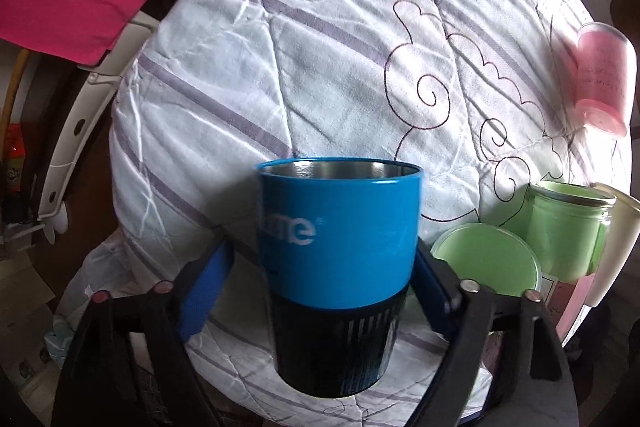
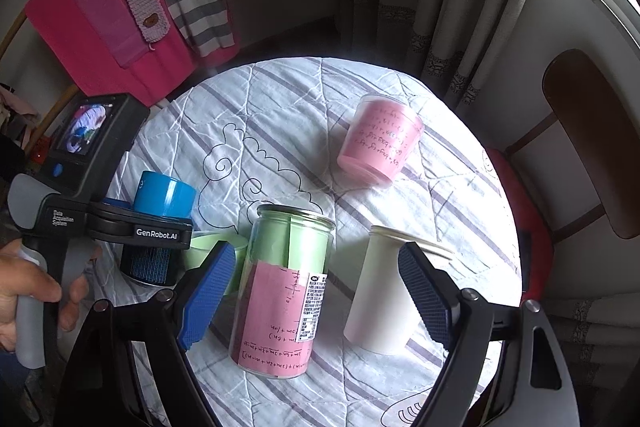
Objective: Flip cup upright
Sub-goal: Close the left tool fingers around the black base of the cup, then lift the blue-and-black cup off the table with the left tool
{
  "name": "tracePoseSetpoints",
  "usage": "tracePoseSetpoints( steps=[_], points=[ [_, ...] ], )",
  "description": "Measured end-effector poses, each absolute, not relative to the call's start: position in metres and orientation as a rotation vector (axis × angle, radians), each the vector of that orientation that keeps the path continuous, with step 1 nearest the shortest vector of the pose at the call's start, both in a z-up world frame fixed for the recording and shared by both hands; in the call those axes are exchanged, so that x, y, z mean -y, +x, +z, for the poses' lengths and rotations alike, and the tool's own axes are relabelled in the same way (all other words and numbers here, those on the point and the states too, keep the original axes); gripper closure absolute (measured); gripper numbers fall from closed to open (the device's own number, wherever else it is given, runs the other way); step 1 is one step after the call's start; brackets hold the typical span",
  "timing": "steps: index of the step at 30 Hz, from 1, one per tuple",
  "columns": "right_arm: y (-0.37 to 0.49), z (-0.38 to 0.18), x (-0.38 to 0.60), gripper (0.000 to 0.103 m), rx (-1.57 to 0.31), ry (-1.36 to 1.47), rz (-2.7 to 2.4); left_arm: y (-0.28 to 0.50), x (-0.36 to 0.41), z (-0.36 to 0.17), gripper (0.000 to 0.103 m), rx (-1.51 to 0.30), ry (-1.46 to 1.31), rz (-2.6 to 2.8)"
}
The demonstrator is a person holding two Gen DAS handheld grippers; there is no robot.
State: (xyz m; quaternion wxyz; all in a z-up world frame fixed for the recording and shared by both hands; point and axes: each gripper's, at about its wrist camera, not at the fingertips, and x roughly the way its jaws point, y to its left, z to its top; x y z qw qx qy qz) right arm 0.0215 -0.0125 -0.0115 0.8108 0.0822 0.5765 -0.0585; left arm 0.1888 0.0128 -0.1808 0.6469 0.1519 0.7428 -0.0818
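Note:
A blue steel cup (image 1: 338,227) with a black lower band stands upright, mouth up, between the fingers of my left gripper (image 1: 320,291). The jaws are spread wider than the cup, with a gap on the left side; contact on the right is hard to tell. The cup also shows in the right wrist view (image 2: 162,197), with the left gripper body around it. My right gripper (image 2: 318,301) is open and empty above the table, over a tall jar (image 2: 282,291).
A round table under a striped quilted cloth (image 1: 320,47). A pink cup (image 2: 380,143) stands upside down. The tall jar with green and pink paper, a white paper cup (image 2: 386,287), a green lid (image 1: 486,261). A chair (image 2: 588,143) to the right.

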Motion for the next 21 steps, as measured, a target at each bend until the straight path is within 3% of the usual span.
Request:
tracePoseSetpoints(
  steps=[4,21],
  points=[
    [0.02,-0.012,0.012,0.018,-1.231,0.168,-0.133,0.189,-0.014,-0.184,0.035,-1.69,0.334,-0.217],
    [-0.002,-0.015,0.004,0.018,-1.229,0.154,-0.123,0.163,-0.032,-0.153,0.035,-1.642,0.302,-0.274]
  ],
)
